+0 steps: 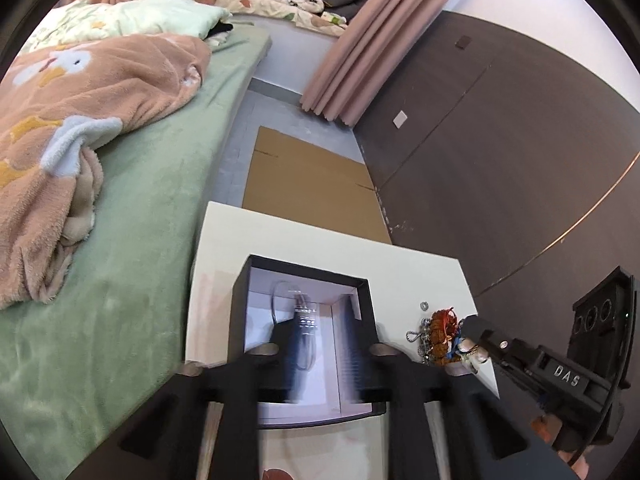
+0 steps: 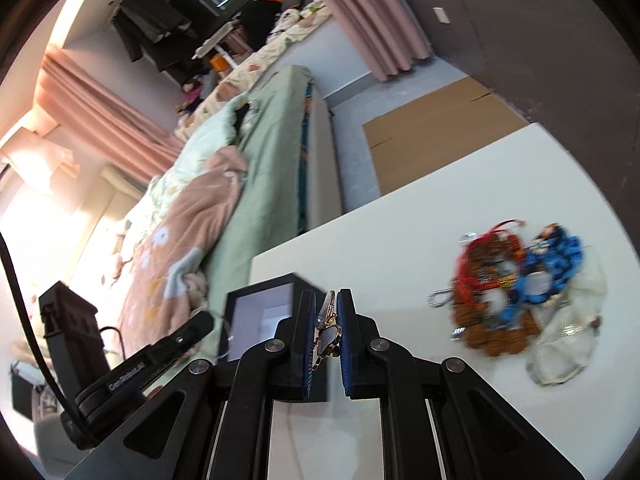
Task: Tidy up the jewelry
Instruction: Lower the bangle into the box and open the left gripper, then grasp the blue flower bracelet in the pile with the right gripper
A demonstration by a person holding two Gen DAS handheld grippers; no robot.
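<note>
Right tool [image 2: 325,330] is pinched tight on a gold-rimmed jewelry piece [image 2: 327,336], held up just beside the black box [image 2: 256,312] on the white desk [image 2: 400,248]. Left tool [image 1: 322,344] sits spread wide over that box with nothing in it. Leftover jewelry pile [image 2: 516,292] lies further right on the desk.
</note>
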